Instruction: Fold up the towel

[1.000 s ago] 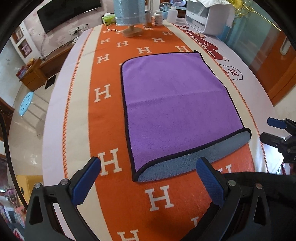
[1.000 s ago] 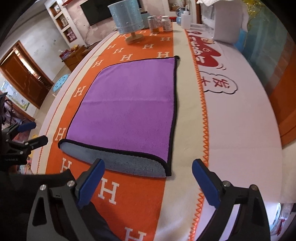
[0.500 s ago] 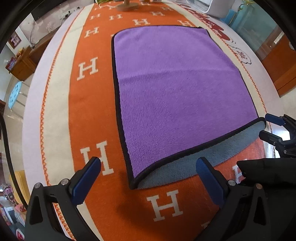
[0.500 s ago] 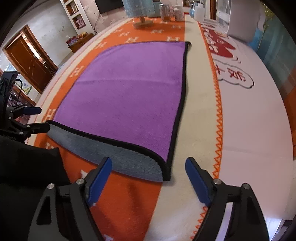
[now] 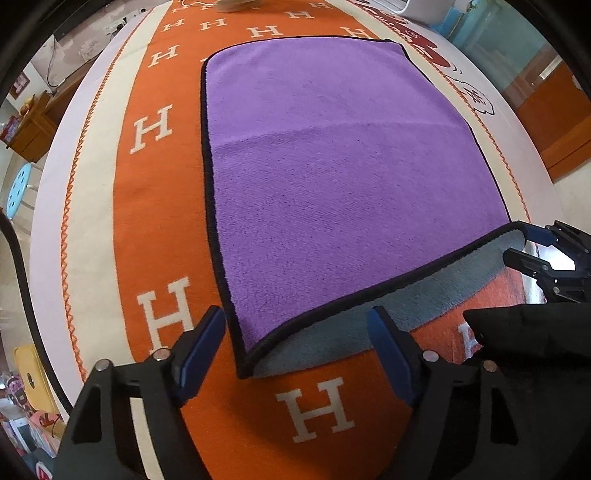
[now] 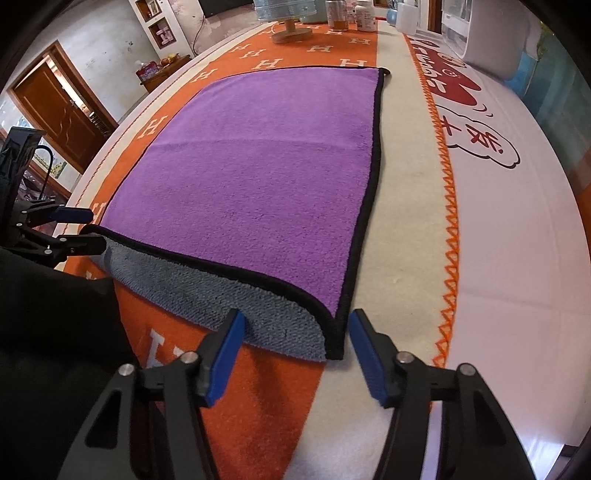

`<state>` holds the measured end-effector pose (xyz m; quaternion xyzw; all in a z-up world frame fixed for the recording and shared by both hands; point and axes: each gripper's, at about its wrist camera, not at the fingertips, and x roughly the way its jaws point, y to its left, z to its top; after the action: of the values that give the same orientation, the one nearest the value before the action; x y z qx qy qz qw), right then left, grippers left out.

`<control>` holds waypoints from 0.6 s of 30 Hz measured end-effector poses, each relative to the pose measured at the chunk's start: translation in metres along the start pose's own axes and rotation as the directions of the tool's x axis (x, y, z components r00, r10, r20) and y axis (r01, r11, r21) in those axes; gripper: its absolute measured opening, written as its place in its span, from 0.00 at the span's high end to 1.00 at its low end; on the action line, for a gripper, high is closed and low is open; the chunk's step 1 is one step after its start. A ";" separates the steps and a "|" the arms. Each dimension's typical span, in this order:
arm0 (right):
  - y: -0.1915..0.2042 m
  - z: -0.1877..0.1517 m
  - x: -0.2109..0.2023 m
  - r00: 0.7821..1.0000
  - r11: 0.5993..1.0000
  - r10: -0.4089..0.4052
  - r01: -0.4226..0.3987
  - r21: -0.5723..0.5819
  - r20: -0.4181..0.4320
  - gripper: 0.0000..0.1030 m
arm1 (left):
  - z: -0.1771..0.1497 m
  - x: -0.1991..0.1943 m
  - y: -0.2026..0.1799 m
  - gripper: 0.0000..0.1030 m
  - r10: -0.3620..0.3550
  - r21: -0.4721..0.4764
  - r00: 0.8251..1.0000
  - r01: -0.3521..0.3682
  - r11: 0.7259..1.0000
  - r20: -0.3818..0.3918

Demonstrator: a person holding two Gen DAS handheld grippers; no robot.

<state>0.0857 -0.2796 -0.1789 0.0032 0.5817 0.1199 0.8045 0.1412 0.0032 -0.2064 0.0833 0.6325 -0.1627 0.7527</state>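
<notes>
The left gripper (image 5: 297, 345) sits low over the worktop (image 5: 92, 206) with its blue-padded fingers (image 5: 201, 345) spread wide, one on each side of the near left corner of the towel (image 5: 332, 177) and clear of the cloth. The right gripper (image 6: 295, 347) is likewise spread open, its fingers (image 6: 225, 350) straddling the near right corner of the towel (image 6: 258, 173) without pinching it. The towel lies flat on an orange cloth with white H letters (image 5: 162, 229) that covers the worktop. It is purple on top with a black hem, and its near edge is folded so that a strip of grey underside (image 6: 221, 291) shows toward the grippers. A faint crease runs across its middle. In the left wrist view the right gripper (image 5: 532, 251) shows at the towel's far-side near corner, beside a black sleeve (image 5: 532, 332). To the right of the orange band runs a cream border with an orange zigzag stitch (image 6: 448, 236), then a white area with red print (image 6: 454, 74). Beyond the towel, at the far end of the worktop, stand a wooden-based stand (image 6: 291, 33), some jars (image 6: 338, 16) and a white box (image 6: 491, 33).
</notes>
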 end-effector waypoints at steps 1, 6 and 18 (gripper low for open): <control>0.000 0.000 0.000 1.000 1.000 -0.003 0.003 -0.002 0.000 0.48 | -0.001 0.000 -0.002 0.33 -0.002 0.001 1.000 0.002 1.000 -0.002; 0.000 0.000 -0.002 1.000 1.000 -0.011 0.011 -0.005 0.007 0.52 | -0.005 -0.003 -0.009 0.51 0.000 0.005 1.000 0.000 1.000 -0.002; 0.005 -0.003 -0.014 0.999 0.999 -0.020 0.021 -0.031 0.040 0.61 | -0.019 -0.011 -0.003 0.81 0.018 -0.015 1.000 -0.018 1.000 -0.005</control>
<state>0.0775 -0.2779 -0.1665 -0.0133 0.5635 0.1207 0.8171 0.1211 0.0082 -0.1986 0.0835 0.6349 -0.1509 0.7531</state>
